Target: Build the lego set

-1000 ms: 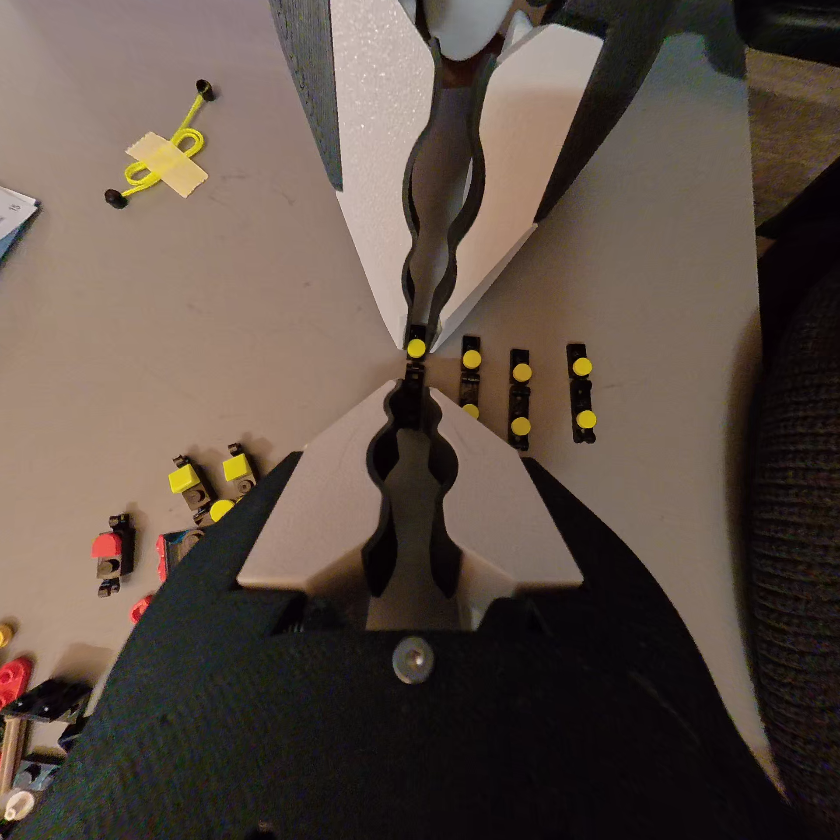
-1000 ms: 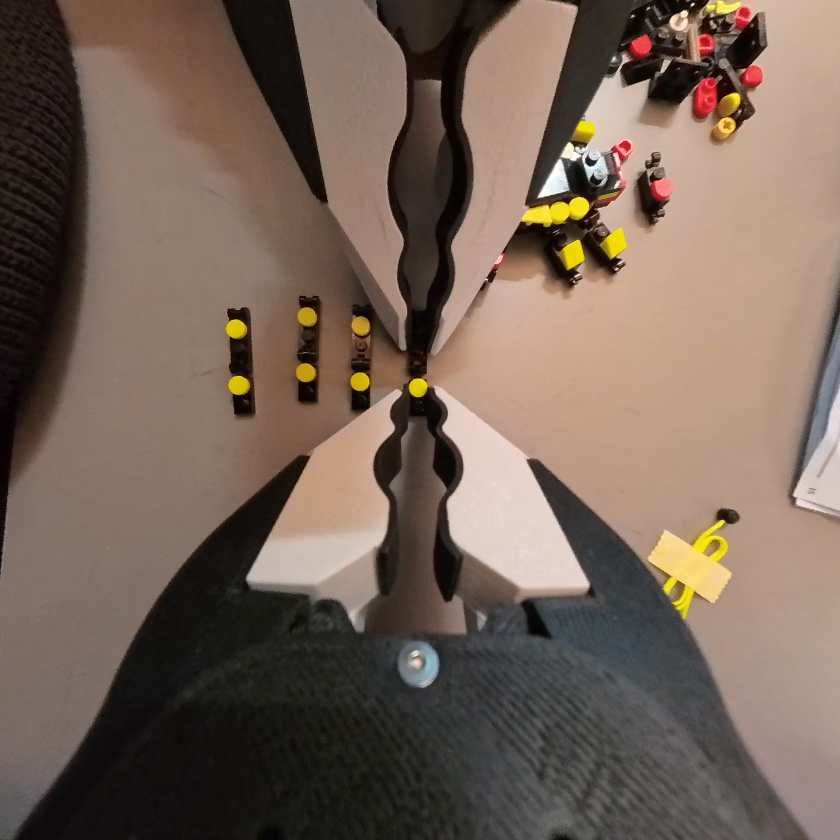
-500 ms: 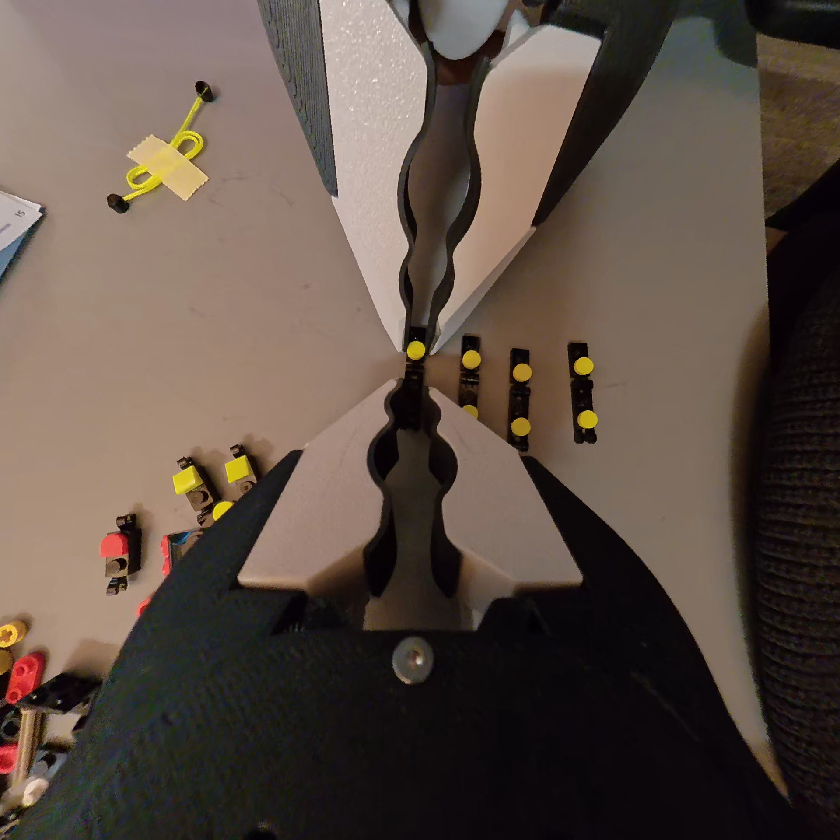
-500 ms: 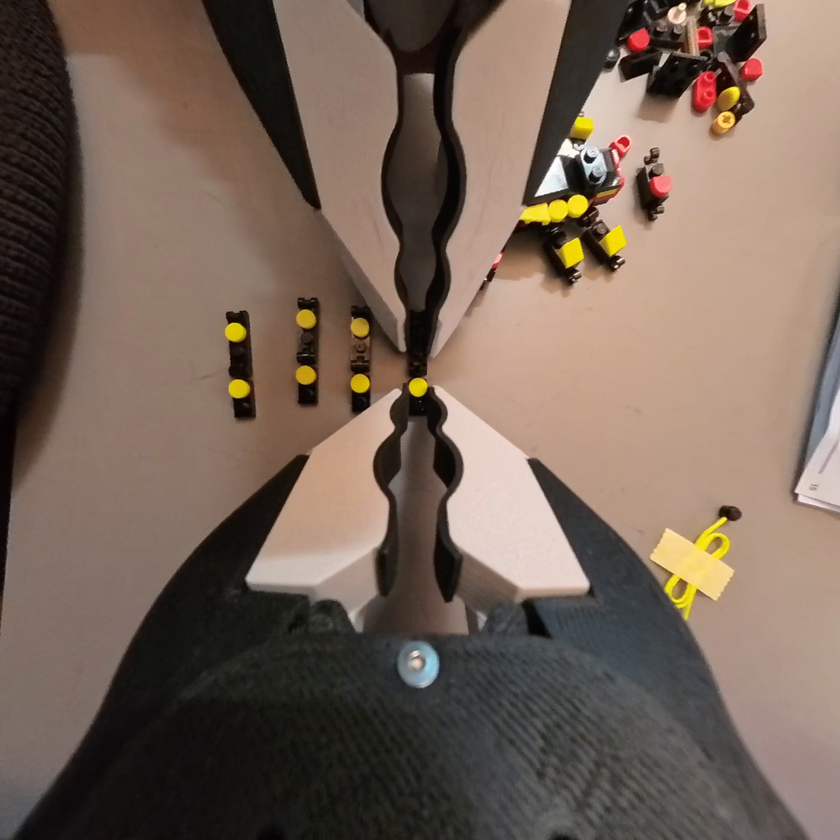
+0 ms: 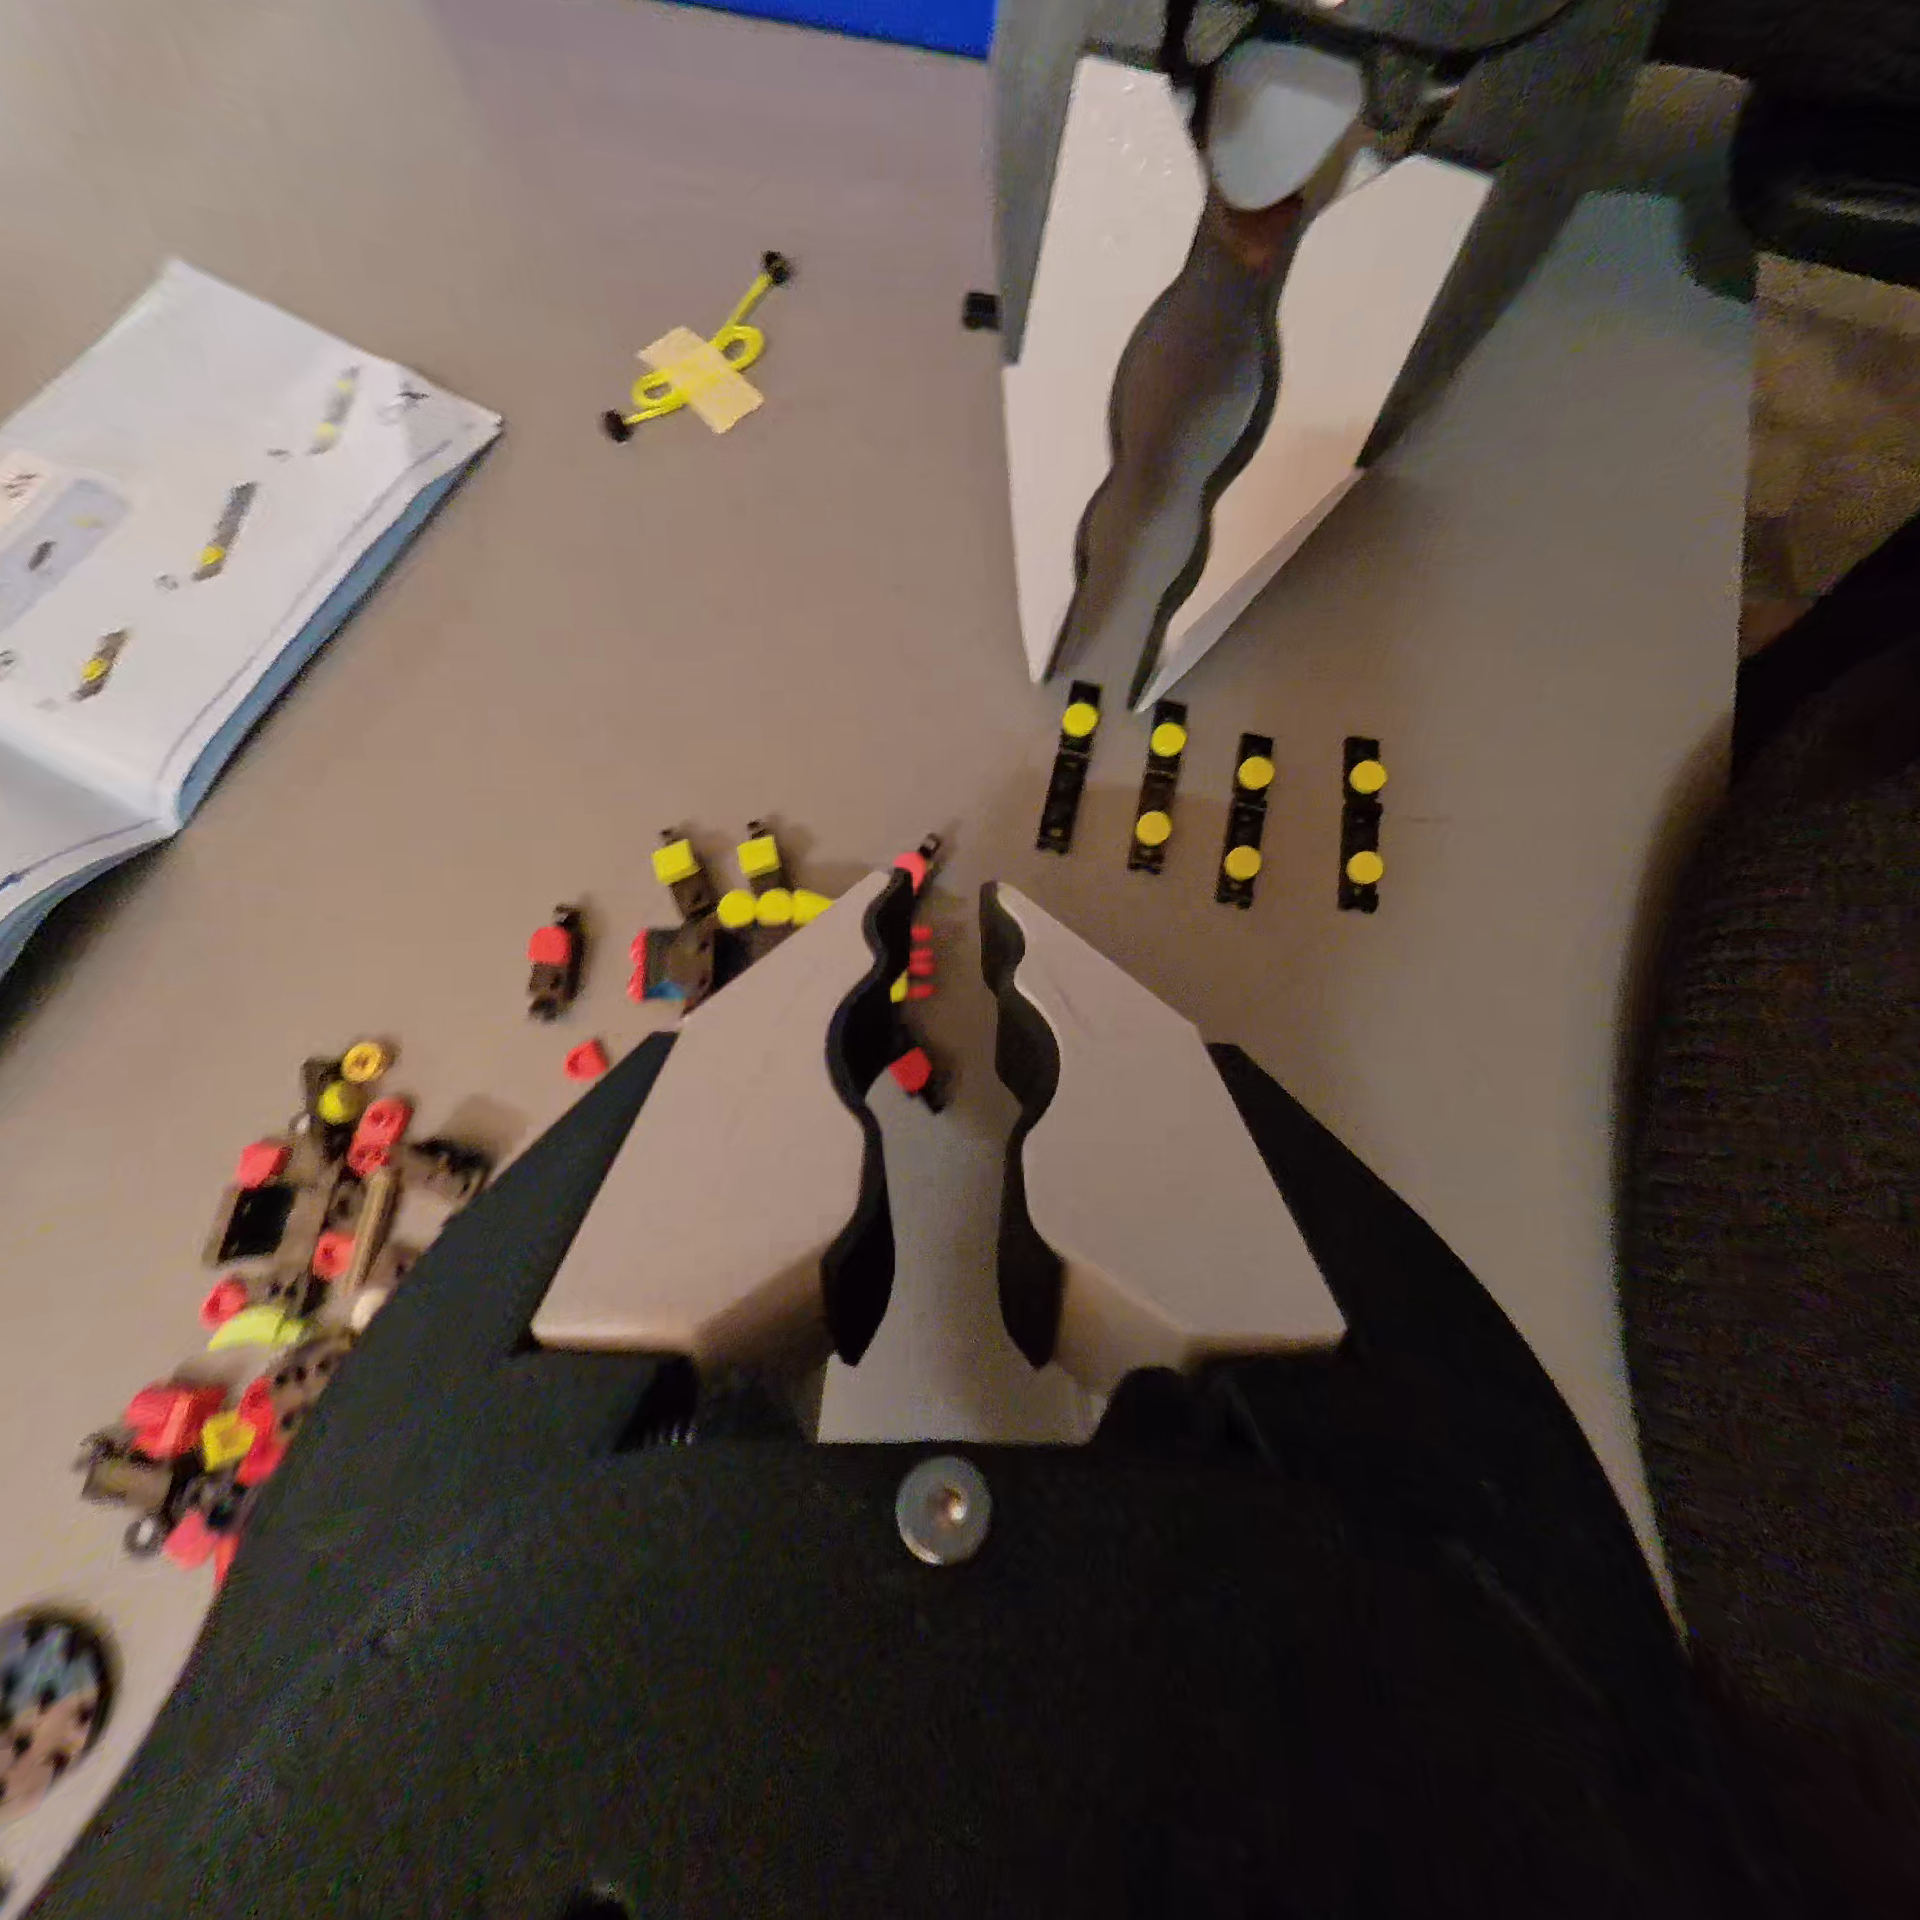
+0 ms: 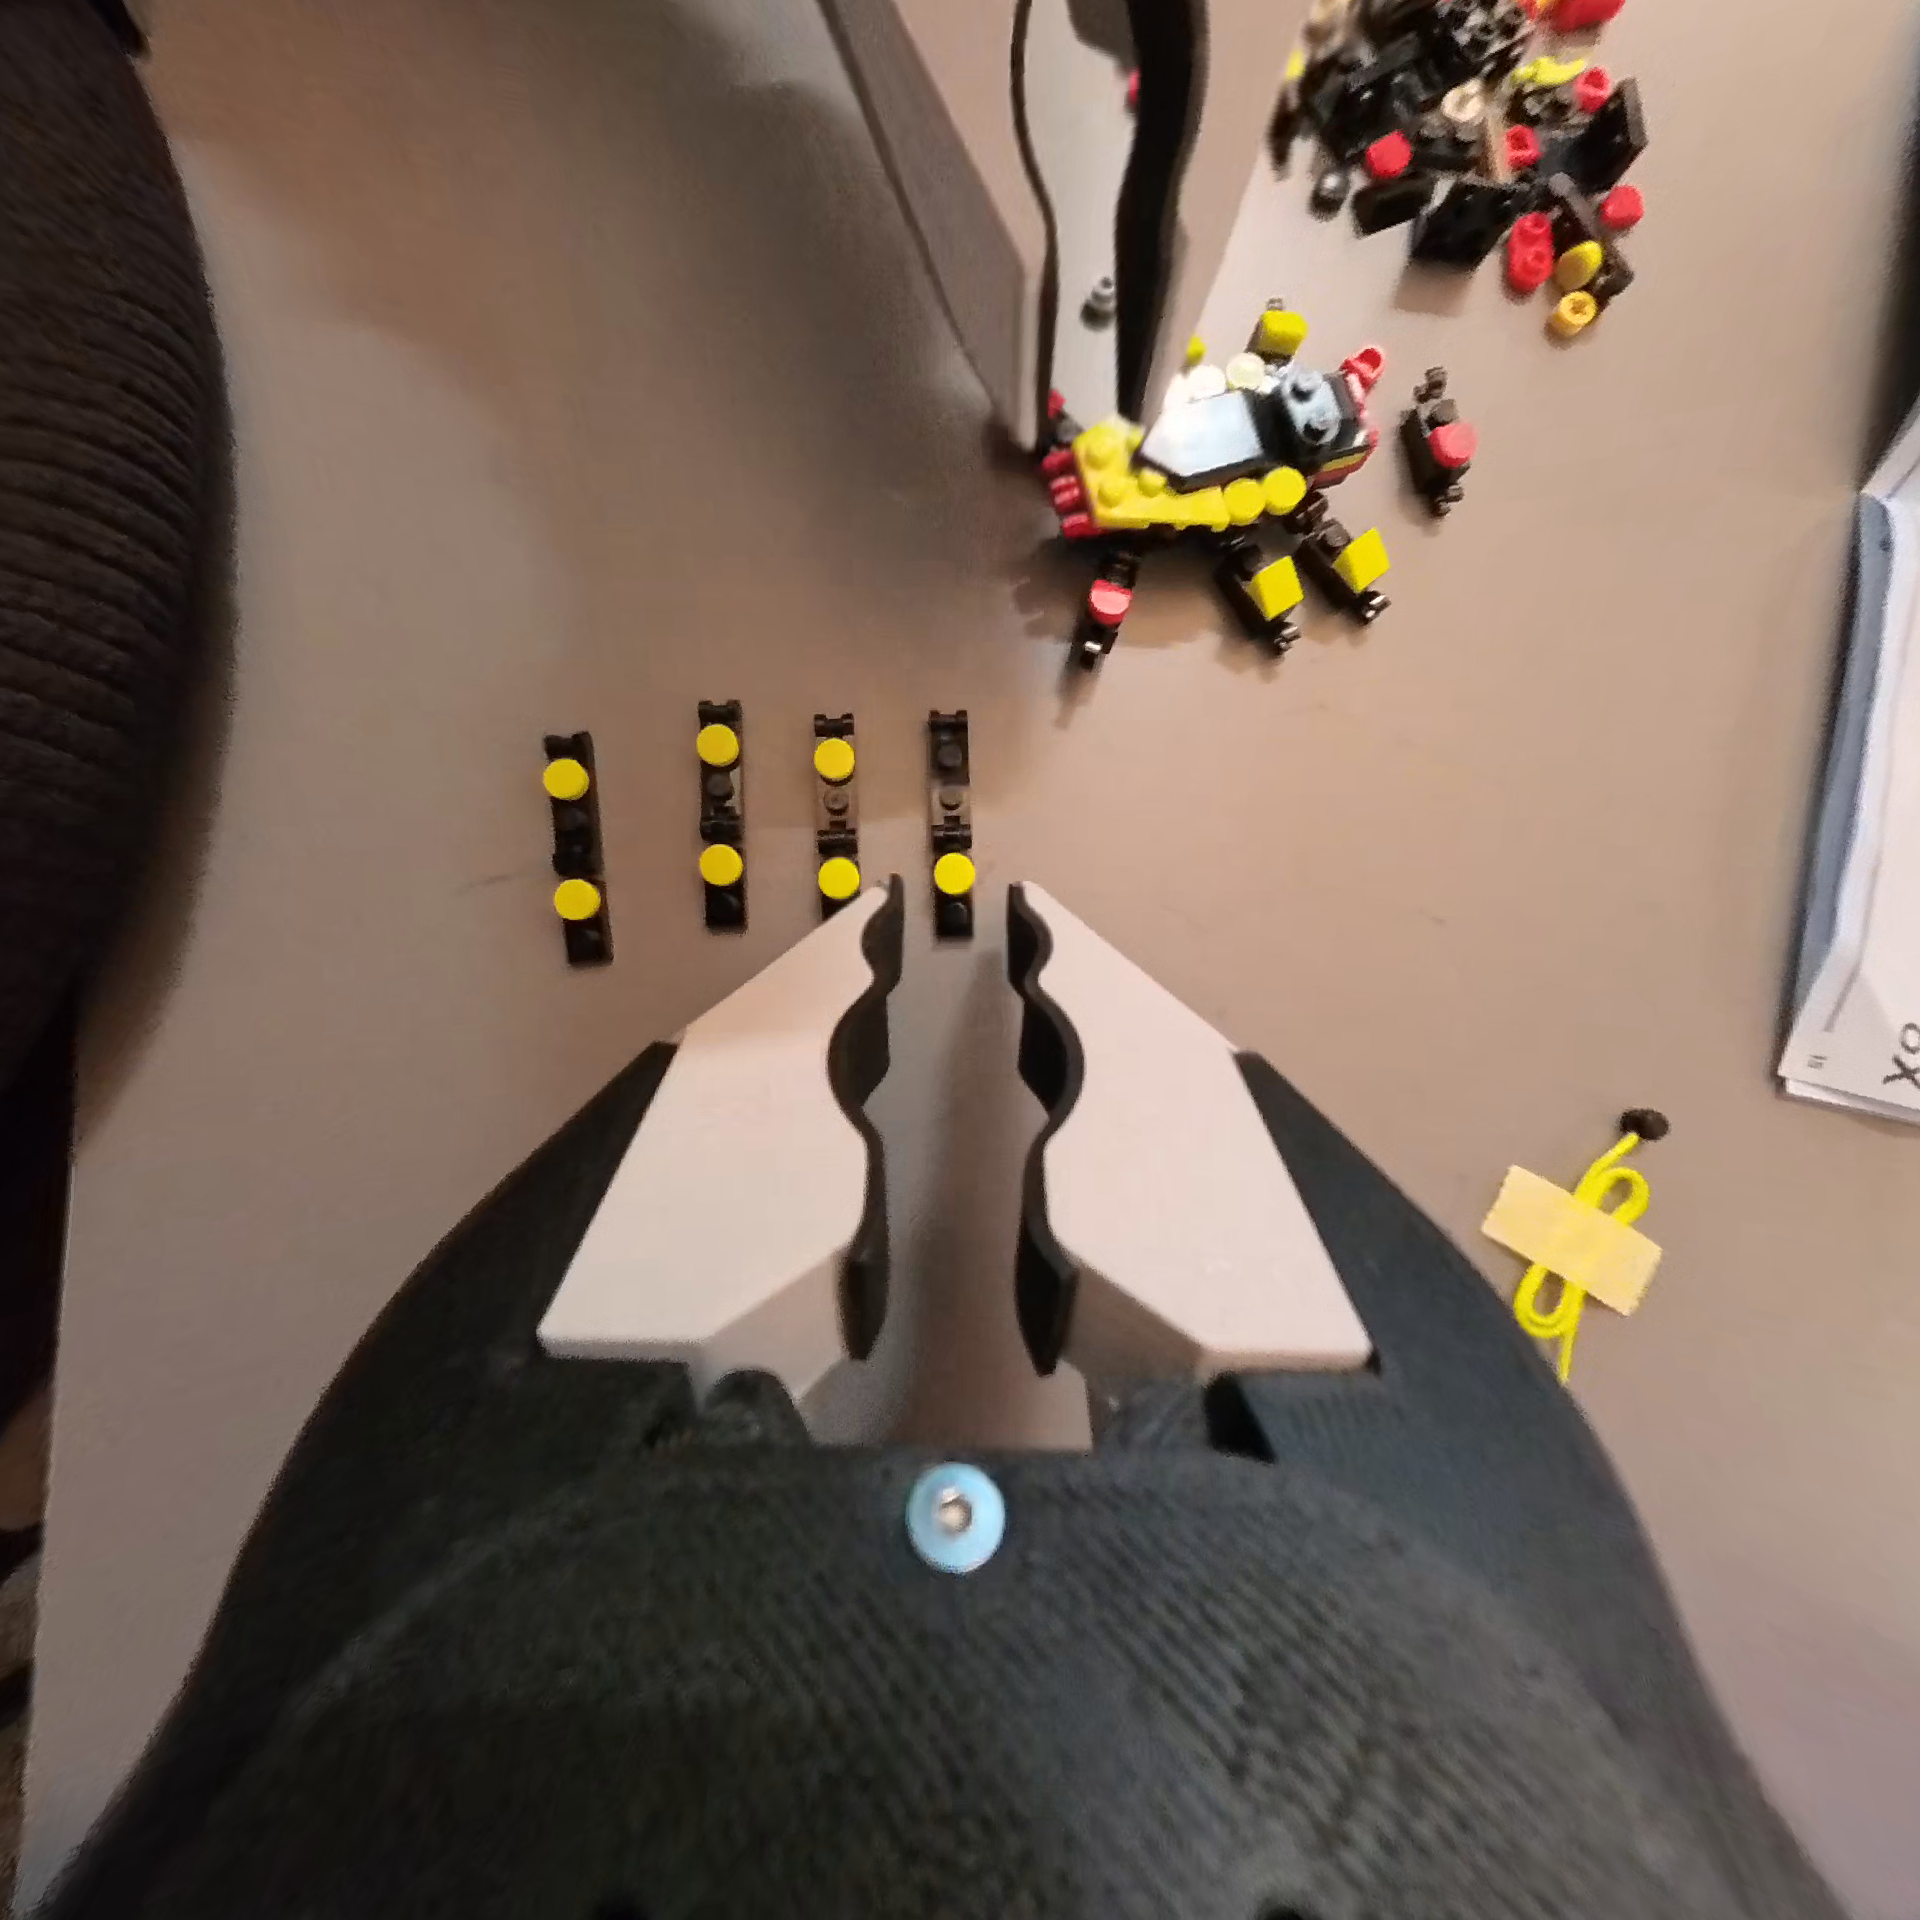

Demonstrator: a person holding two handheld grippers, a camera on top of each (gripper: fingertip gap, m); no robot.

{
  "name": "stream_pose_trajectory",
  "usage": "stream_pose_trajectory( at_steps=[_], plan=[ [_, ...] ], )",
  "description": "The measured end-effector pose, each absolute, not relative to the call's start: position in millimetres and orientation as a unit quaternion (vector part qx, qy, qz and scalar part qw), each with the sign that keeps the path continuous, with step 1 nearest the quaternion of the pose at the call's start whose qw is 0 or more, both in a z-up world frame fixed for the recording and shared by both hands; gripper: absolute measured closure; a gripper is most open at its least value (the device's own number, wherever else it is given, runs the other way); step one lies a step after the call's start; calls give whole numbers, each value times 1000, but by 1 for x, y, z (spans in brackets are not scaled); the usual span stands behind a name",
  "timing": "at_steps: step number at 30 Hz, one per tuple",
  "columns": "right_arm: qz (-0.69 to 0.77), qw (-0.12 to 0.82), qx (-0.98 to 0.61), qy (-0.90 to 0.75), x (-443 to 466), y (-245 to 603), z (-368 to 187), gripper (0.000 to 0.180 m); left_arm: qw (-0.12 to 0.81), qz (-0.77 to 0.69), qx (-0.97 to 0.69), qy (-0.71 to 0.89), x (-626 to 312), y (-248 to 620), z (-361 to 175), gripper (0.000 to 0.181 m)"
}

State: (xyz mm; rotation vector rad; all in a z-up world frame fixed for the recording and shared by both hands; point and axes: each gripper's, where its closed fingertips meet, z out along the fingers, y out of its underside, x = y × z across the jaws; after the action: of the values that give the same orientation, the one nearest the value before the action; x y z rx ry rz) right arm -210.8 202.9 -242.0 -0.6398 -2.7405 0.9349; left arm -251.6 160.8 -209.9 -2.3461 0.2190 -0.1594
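Your left gripper [image 5: 935,894] and right gripper [image 6: 951,894]: both now apart, withdrawn; fourth strip [image 6: 949,821] released, joined, on table [image 6: 1299,831].

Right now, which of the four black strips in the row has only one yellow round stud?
The strip at the row's end nearest the partly built model, just ahead of the right gripper. It has one yellow stud; the other three strips each carry two.

Four black strips [image 6: 951,821], two tools [image 6: 954,899]
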Motion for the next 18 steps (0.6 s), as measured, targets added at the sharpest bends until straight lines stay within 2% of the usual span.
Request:
stream_pose_trajectory(
  at_steps=[10,13,18],
  plan=[
    [437,179,-317,-823,-219,225,-175,167,399,38,-912,-83,-310,80,-210,172],
    [445,178,-345,-807,-211,221,-177,168,380,86,-912,-130,-338,48,-215,174],
    [420,182,-378,-805,-198,212,-197,170,374,71,-912,-153,-352,32,-218,181]
  ],
)
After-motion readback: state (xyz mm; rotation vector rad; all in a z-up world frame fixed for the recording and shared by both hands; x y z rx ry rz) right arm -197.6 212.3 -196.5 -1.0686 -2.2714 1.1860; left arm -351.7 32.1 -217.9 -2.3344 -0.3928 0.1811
